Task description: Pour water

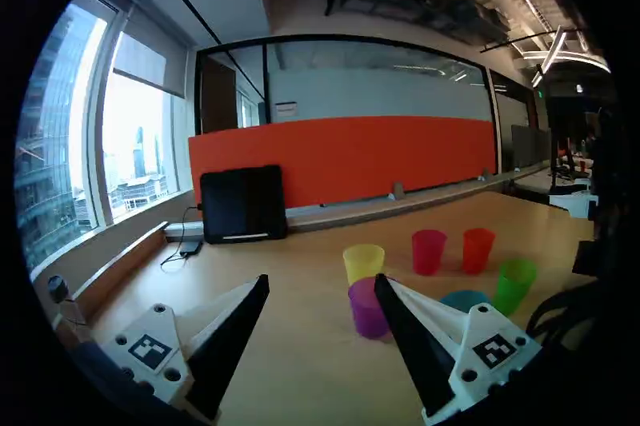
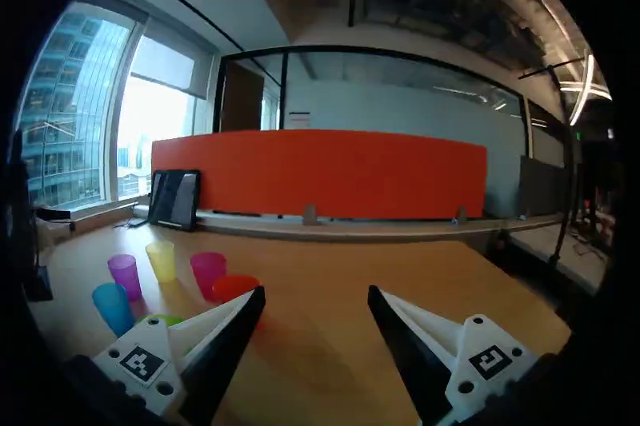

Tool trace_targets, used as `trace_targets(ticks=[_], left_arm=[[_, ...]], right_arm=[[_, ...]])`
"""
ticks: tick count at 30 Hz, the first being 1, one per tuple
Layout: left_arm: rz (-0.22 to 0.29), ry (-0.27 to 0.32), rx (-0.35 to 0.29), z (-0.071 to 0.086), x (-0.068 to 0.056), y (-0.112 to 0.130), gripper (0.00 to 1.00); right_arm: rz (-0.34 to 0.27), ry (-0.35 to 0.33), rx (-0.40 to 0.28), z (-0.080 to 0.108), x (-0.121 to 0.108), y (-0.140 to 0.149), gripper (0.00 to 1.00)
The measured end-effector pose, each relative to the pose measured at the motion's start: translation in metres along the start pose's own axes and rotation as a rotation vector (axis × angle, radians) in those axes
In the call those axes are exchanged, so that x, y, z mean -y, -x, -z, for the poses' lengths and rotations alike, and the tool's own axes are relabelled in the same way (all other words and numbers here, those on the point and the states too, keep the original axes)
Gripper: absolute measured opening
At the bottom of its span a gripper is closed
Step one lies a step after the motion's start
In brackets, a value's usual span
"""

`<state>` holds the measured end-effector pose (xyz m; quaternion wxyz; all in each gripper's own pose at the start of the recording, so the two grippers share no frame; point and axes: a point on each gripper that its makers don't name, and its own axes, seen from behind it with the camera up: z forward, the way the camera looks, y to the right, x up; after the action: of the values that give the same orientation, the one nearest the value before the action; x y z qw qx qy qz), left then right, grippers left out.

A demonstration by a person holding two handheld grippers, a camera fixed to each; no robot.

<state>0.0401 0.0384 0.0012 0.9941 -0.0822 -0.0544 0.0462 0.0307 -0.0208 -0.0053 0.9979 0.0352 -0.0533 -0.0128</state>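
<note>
while the left hand-held gripper (image 1: 320,278) hangs low over the wooden table (image 1: 304,362), the left gripper view shows its two fingers spread wide and clamping nothing. the purple cup (image 1: 368,308) stands just past the tip of the right finger, which covers part of it. the yellow cup (image 1: 364,262) is close behind the purple one. farther off and to the right, the pink cup (image 1: 428,250) and the red cup (image 1: 478,248) stand side by side. nearer, the green cup (image 1: 514,284) sits at the right, and the rim of the blue cup (image 1: 464,300) peeks over the right finger. all the cups are upright, and i cannot tell whether they hold anything. at the far left of the table a dark screen (image 1: 242,204) leans before an orange partition (image 1: 344,158), with windows (image 1: 104,146) on the left.

in the right gripper view, the right hand-held gripper (image 2: 316,290) is also wide open, with only bare table (image 2: 336,266) between its fingers. the cups cluster at the left: the purple cup (image 2: 125,274), yellow cup (image 2: 162,260) and pink cup (image 2: 208,272) in a far row, the blue cup (image 2: 112,308) nearer, the red cup (image 2: 234,288) just behind the left fingertip, and a sliver of the green cup (image 2: 164,319) above that finger. the dark screen (image 2: 176,198) and orange partition (image 2: 320,174) stand at the far edge.
</note>
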Motion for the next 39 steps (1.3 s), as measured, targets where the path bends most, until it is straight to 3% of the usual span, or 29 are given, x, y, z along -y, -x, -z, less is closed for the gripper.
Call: trace_targets(ticks=[8,17,39], left_arm=[[0.017,-0.073,-0.077,0.006,0.009,-0.013,0.98],[-0.004,-0.14,-0.105,0.007,0.02,-0.008,0.98],[0.028,-0.171,-0.152,0.006,0.021,0.003,0.98]], right_arm=[[-0.005,0.068,-0.087,0.008,-0.011,-0.019,1.0],[-0.038,0.08,-0.104,0.01,-0.012,-0.02,1.0],[-0.031,0.078,-0.142,0.013,-0.002,-0.037,0.99]])
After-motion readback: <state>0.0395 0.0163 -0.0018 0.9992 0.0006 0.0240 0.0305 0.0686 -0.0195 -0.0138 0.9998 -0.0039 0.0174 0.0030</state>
